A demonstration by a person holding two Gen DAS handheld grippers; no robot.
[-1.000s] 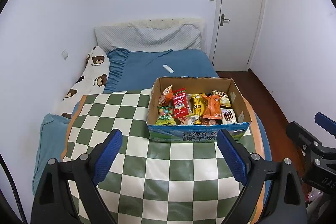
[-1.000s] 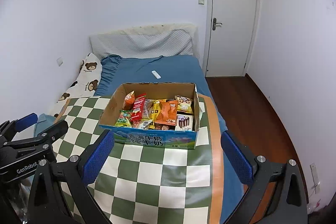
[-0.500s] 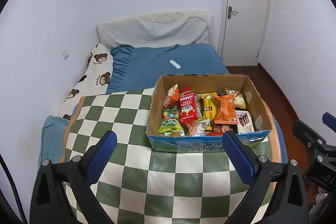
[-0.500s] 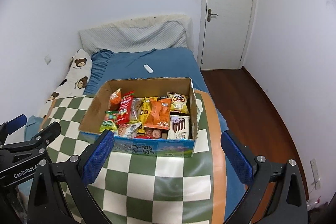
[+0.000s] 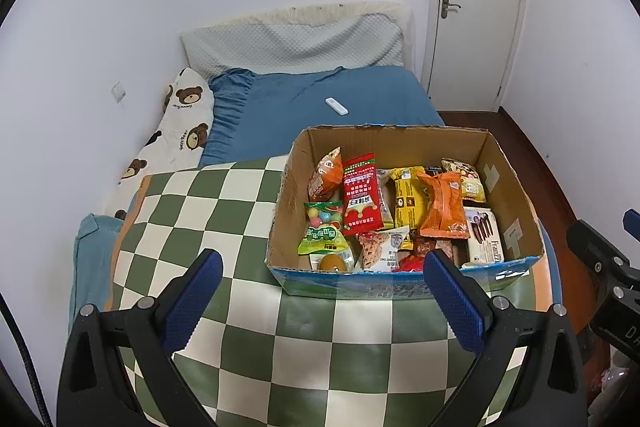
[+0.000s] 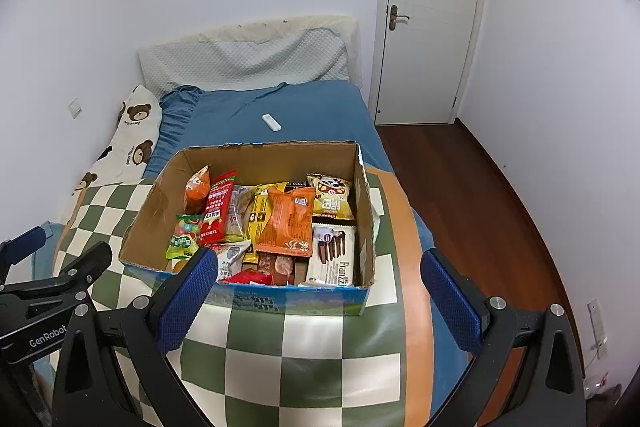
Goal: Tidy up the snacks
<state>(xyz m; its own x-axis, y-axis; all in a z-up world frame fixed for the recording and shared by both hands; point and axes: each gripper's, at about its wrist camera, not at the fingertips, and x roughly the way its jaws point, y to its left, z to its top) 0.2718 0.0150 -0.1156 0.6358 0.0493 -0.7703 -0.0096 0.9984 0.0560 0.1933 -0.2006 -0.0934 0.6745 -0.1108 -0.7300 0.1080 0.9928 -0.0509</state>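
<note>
An open-topped corrugated cardboard box (image 5: 404, 143), rectangular with a blue printed front panel, stands on a glossy green-and-cream checkered cloth (image 5: 224, 211) laid over the foot of a bed with a blue sheet (image 5: 304, 95). In the left wrist view the box lies at about 1 o'clock from the left gripper (image 5: 320, 297); in the right wrist view it lies at 11 o'clock from the right gripper (image 6: 318, 297). Inside are crinkled foil and plastic snack packets, more than ten, overlapping too much for an exact count: one red packet (image 5: 362, 193), one yellow packet (image 5: 408, 197), one orange packet (image 5: 444, 205), one green candy bag (image 5: 322, 237), one white wafer pack (image 5: 482, 237). One white remote (image 5: 336, 106) rests on the sheet at 12 o'clock, beside one bear-print pillow (image 5: 180, 131). Both grippers have two blue ribbed pads each, spread fully apart, holding nothing. Compared with a second earlier, the box appears larger and nearer in both views, and the left jaws stand wider.
</note>
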